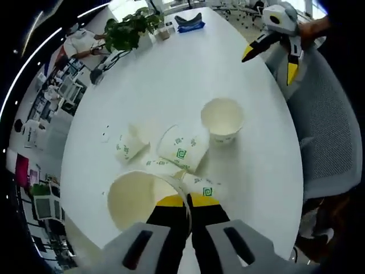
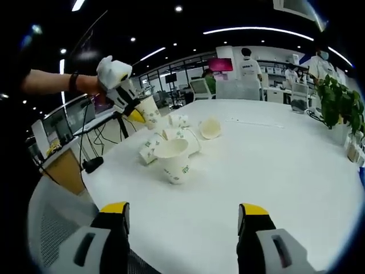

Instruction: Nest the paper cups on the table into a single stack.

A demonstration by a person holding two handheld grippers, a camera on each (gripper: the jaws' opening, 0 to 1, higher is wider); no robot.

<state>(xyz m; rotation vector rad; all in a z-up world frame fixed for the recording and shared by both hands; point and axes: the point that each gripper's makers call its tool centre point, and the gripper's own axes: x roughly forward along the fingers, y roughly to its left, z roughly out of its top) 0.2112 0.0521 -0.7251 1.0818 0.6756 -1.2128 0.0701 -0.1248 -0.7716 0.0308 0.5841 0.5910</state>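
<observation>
Left hand-held gripper [image 1: 187, 200] clamped on paper cup [image 1: 137, 197]

**White table and the objects resting on it**

A long white table [image 1: 171, 85] carries one upright paper cup [image 1: 222, 120] and, just beside it, a cluster of tipped cups [image 1: 181, 149] lying on their sides. At the far end stand a potted plant [image 1: 130, 28] and a dark blue object [image 1: 190, 23].
</observation>
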